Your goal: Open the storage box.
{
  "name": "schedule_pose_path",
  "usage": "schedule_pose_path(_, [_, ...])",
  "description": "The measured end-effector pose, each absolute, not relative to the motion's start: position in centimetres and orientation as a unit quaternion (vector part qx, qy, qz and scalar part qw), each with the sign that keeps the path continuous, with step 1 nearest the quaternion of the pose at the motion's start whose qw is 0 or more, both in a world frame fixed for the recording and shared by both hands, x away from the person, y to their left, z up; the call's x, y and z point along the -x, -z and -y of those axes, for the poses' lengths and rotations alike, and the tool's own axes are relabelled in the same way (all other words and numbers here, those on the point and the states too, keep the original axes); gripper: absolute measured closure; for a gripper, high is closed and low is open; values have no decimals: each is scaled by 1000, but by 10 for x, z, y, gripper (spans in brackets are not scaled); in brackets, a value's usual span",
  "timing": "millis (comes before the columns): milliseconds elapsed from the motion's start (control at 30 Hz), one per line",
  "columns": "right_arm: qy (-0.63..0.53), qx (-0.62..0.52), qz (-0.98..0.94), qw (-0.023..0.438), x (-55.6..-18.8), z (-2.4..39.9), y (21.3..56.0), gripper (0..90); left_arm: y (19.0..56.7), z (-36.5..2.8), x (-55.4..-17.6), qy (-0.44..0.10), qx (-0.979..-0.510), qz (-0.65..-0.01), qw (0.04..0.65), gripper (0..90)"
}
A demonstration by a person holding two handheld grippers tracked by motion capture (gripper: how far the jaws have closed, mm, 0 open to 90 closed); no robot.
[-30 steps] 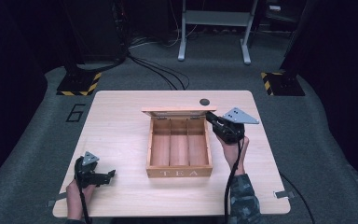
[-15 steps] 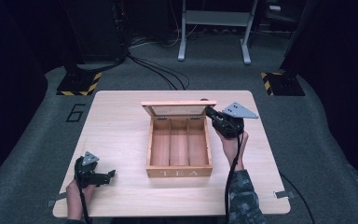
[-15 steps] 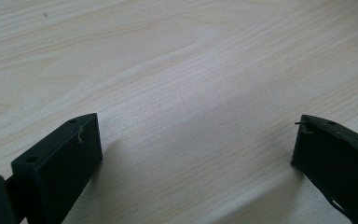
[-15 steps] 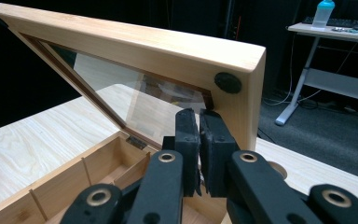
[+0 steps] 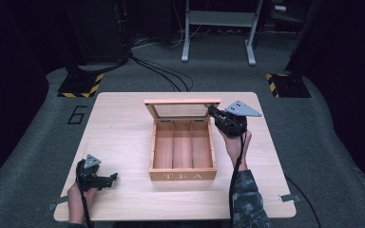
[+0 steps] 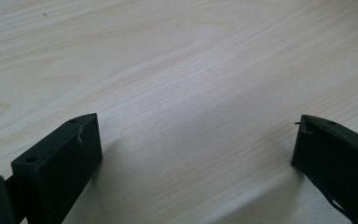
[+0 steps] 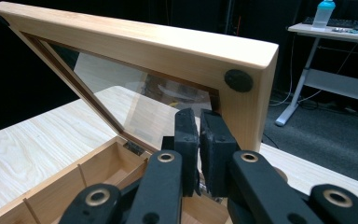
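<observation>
Wooden tea box [image 5: 183,152] sits frame centre, glass lid [image 7: 135,100] raised. My right gripper [image 7: 199,140] jaws closed against the lid's right frame; left gripper [image 6: 191,154] wide, empty. Pane's fragile, push wood only.

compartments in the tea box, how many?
3, side by side in the tea box: left, middle, right. All look empty from the high view; its lid stands open behind them.

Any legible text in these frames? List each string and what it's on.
"TEA": front panel of the wooden tea box.
"6": grey floor mat left of the table.
Bottle on the far desk: label too small to read.
Nothing else legible.
</observation>
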State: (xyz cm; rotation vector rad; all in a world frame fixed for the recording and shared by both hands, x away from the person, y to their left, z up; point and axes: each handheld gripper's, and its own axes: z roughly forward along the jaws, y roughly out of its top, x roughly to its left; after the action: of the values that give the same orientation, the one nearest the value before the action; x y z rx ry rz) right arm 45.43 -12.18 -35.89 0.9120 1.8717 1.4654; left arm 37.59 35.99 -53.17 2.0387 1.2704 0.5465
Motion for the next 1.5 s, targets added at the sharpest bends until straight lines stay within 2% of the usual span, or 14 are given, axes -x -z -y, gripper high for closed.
schedule_pose_path(1500, [-548, -348, -702, 293, -463, 120, 354, 856, 532, -360, -376, -209, -781, -486, 333, 12])
